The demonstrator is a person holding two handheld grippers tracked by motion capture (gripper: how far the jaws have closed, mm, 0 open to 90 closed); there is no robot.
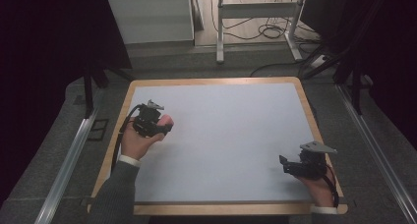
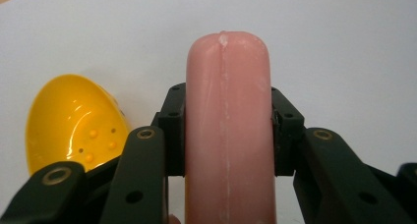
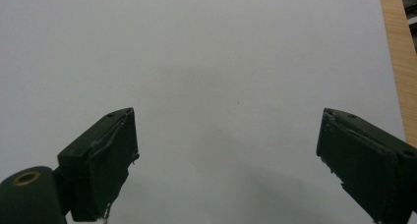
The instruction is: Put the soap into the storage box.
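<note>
A pink sausage-shaped piece (image 2: pixel 228 111) with a rounded tip stands up between the jaws of my left gripper (image 2: pixel 228 135), and both pads press on its sides. In the high view the left gripper (image 1: pixel 162 126) hovers over the left part of the white table top (image 1: pixel 226 126), with the pink piece (image 1: pixel 167 120) poking out of it. A glossy yellow scoop-like shell (image 2: pixel 74 121) with small holes lies on the white surface just left of the jaws. My right gripper (image 3: pixel 226 155) is open over bare white surface with nothing between its pads; in the high view the right gripper (image 1: pixel 285 164) sits near the table's front right corner.
The table has a wooden rim (image 1: pixel 211 80) around the white top. Its wooden edge (image 3: pixel 397 62) runs along the right side of the right gripper view. Beyond the far edge stand a metal frame (image 1: pixel 255 17) and loose cables (image 1: pixel 270 32) on the floor.
</note>
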